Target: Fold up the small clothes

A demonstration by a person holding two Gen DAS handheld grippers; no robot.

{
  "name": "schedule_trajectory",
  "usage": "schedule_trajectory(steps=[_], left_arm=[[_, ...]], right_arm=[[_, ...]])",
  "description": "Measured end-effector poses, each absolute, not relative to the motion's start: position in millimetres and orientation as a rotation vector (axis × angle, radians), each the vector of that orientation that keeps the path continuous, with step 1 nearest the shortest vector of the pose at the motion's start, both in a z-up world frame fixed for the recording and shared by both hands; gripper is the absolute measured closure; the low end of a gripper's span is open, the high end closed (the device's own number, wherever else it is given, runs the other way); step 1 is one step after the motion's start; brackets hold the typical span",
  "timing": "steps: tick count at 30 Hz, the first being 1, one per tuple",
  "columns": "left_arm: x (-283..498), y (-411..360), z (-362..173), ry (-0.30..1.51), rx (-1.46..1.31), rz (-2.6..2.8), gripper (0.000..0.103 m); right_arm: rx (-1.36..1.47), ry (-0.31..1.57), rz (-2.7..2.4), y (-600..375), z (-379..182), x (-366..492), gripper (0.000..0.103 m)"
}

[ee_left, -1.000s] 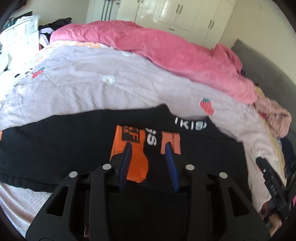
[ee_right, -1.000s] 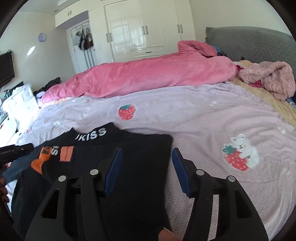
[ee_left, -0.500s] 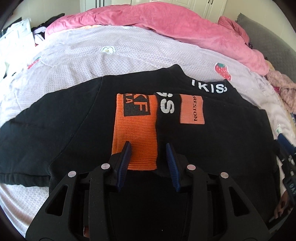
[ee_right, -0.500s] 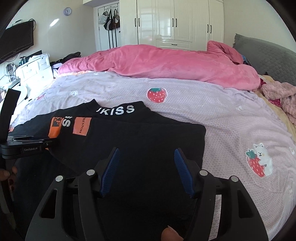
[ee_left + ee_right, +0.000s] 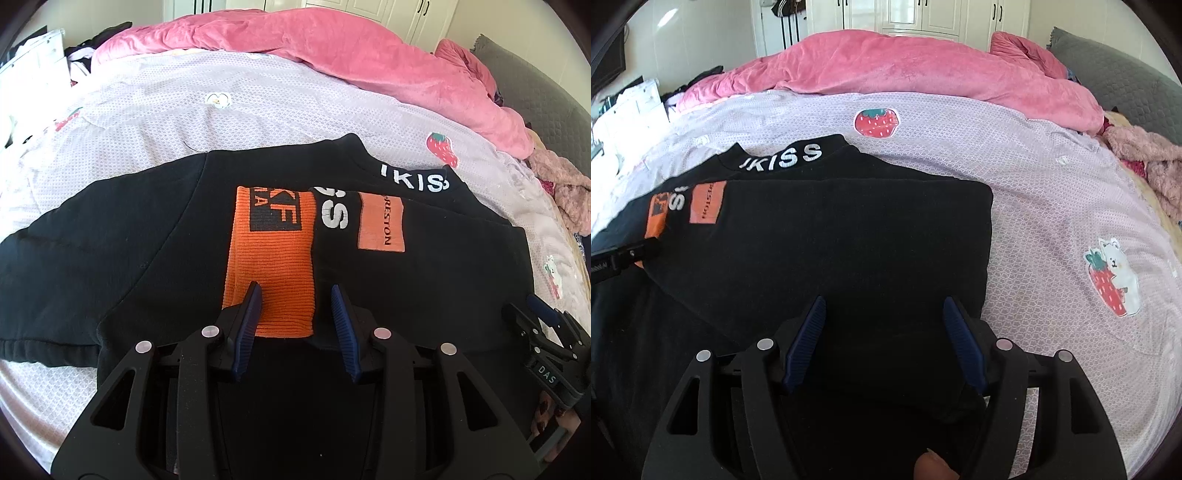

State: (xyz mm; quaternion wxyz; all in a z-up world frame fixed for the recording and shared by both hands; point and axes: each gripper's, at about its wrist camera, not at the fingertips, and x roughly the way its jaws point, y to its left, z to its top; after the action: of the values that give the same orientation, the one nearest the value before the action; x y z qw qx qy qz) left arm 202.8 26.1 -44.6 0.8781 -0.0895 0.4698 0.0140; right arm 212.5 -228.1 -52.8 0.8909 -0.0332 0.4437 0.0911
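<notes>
- The black top (image 5: 424, 280) lies flat on the lilac bedspread (image 5: 155, 110), its lettered collar (image 5: 783, 158) toward the pink quilt (image 5: 923, 70) heaped along the far side of the bed.
- One sleeve is already laid across the chest, so its orange cuff (image 5: 271, 266) sits in the middle of the body; the other sleeve stretches out toward the left in the left wrist view.
- The right gripper (image 5: 882, 339) has just been opening: its jaws now stand wide apart over the folded black cloth, and nothing is pinched between them. A second ago they were noticeably closer together.
- Both cameras now look more steeply down than a second ago, with the top filling more of each view and the wardrobe nearly gone from the top edge.
- The left gripper (image 5: 295, 317) sits low over the cuff's near edge, jaws only partly apart, much as they were a second back. One blue pad overlaps the orange ribbing and the other the black beside it (whether they actually press the cloth I can't tell), but nothing is lifted.
- My reading: the sleeve fold on this side has been set down and let go, so the outstretched sleeve looks like the next thing to bring in.
</notes>
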Motion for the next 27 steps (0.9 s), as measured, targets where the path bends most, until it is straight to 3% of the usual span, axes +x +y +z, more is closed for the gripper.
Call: schedule_trajectory(steps=[3, 11, 15, 21, 24, 27], left_arm=[[202, 26, -43, 0.976, -0.196, 0.021, 0.067], [197, 23, -37, 0.970, -0.198, 0.013, 0.055], [191, 22, -31, 0.960, -0.197, 0.011, 0.041], [183, 31, -24, 0.940, -0.209, 0.034, 0.027], [177, 37, -20, 0.930, -0.220, 0.051, 0.025], [171, 42, -16, 0.923, -0.221, 0.066, 0.014]], right_arm=[[-0.011, 0.916, 0.216, -231, -48, 211, 0.027], [0.039, 0.889, 0.234, -235, -37, 208, 0.027], [0.040, 0.872, 0.239, -233, -33, 207, 0.027], [-0.002, 0.850, 0.238, -225, -30, 203, 0.026], [-0.014, 0.841, 0.238, -222, -29, 201, 0.026], [-0.010, 0.821, 0.232, -222, -27, 199, 0.005]])
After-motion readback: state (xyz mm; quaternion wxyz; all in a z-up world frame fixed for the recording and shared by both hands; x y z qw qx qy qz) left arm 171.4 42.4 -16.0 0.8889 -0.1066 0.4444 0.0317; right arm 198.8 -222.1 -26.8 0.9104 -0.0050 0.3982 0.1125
